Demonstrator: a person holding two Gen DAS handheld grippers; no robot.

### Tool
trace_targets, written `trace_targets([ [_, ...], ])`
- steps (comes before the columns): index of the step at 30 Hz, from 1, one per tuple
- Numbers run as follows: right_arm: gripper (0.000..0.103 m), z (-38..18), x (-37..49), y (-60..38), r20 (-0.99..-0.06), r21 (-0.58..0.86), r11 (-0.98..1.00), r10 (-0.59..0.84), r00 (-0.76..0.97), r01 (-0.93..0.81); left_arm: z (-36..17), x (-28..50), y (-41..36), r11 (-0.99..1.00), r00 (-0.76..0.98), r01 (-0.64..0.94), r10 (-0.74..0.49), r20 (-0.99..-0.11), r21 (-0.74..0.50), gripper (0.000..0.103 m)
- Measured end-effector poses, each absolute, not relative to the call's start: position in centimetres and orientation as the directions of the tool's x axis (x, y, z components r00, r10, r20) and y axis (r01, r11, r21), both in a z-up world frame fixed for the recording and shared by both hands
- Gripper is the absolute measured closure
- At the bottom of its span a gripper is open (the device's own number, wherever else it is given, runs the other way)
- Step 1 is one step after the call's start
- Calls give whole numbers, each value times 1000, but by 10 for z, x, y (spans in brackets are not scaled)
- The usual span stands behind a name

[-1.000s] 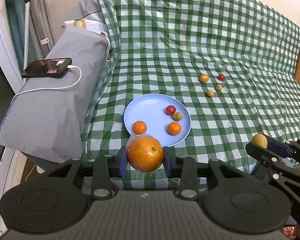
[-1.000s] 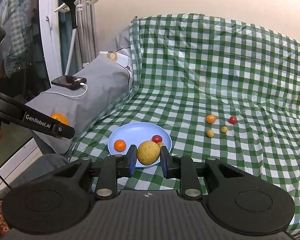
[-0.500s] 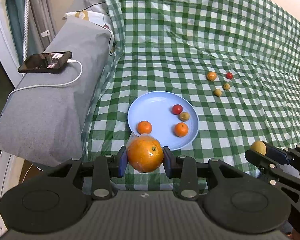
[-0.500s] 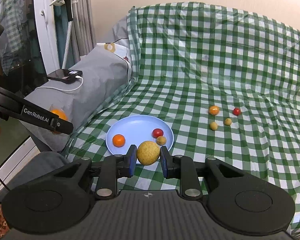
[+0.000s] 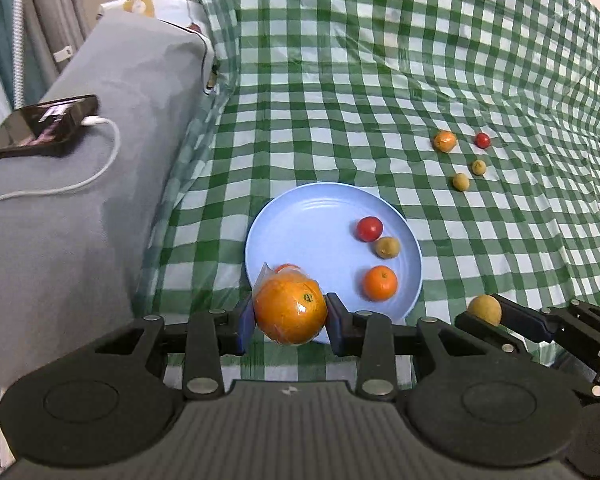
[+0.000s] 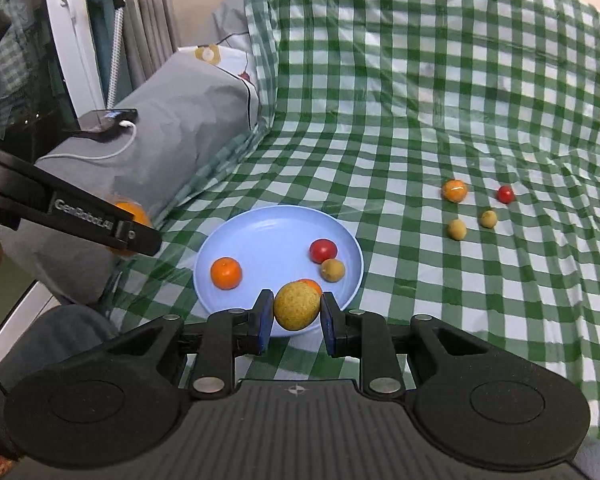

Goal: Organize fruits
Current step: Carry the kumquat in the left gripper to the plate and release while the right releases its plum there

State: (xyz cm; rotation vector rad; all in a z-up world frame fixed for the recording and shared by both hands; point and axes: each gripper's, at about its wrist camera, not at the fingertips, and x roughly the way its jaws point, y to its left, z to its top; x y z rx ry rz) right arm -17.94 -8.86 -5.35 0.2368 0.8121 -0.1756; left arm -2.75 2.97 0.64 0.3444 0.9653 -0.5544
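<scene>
My left gripper (image 5: 290, 322) is shut on a large plastic-wrapped orange (image 5: 290, 308), held over the near rim of the blue plate (image 5: 300, 220). A yellow-brown round fruit (image 6: 297, 306) sits clamped in my right gripper (image 6: 296, 322), just above the plate's (image 6: 268, 228) near edge. On the plate lie a small orange (image 5: 380, 282), a red fruit (image 5: 369, 229) and a brownish fruit (image 5: 387, 247); another small orange (image 6: 226, 273) is mostly hidden behind the big orange in the left wrist view. The right gripper (image 5: 496, 316) shows at the lower right of the left wrist view.
Several small fruits lie on the green checked cloth (image 5: 380, 80) beyond the plate: an orange one (image 5: 445, 141), a red one (image 5: 482, 140) and two brownish ones (image 5: 461, 181). A grey cushion (image 5: 80, 200) at the left carries a phone (image 5: 40, 124) on a white cable.
Both grippers have come forward and down toward the plate, which now looks larger and closer. Each still holds its fruit.
</scene>
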Motion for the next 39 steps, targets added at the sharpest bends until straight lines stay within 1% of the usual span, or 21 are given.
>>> trace_targets([
  [12, 77, -95, -121, -101, -777, 128, 965, -46, 628, 229, -38, 23, -7, 795, 406, 605, -253, -878, 51, 63],
  [21, 77, -120, -94, -105, -809, 120, 970, -29, 587, 212, -69, 52, -23, 789, 394, 609, -214, -894, 79, 63],
  [22, 77, -121, -91, -106, -809, 122, 970, -27, 588, 211, -70, 54, -24, 786, 399, 613, -218, -891, 83, 59],
  [23, 76, -122, -89, -107, -806, 125, 970, -22, 591, 208, -70, 55, -24, 783, 409, 616, -221, -886, 89, 39],
  [24, 75, -122, -86, -108, -805, 126, 971, -20, 593, 203, -68, 55, -24, 784, 428, 612, -219, -877, 102, 22],
  [25, 71, -121, -83, -109, -807, 122, 972, -19, 590, 198, -65, 54, -23, 792, 462, 598, -215, -860, 123, 2],
  [27, 43, -117, -80, -110, -813, 108, 975, -27, 581, 196, -55, 48, -17, 803, 516, 580, -228, -825, 141, 1],
  [28, 38, -114, -81, -110, -811, 103, 974, -36, 584, 202, -50, 45, -15, 795, 514, 591, -238, -824, 139, 1],
  [29, 30, -108, -85, -110, -808, 98, 974, -43, 587, 206, -46, 42, -12, 788, 506, 600, -239, -828, 139, 1],
  [30, 25, -104, -90, -111, -808, 97, 974, -43, 587, 204, -42, 37, -7, 788, 507, 598, -233, -830, 145, 1],
  [31, 23, -99, -97, -110, -810, 98, 974, -42, 585, 205, -38, 32, -1, 791, 514, 593, -228, -827, 150, 1],
  [33, 14, -88, -114, -108, -817, 106, 969, -43, 575, 223, -30, 17, 13, 795, 520, 587, -225, -824, 153, 0],
  [39, 8, -56, -169, -89, -826, 143, 953, -34, 563, 267, -13, -29, 52, 825, 481, 549, -178, -858, 136, 0],
])
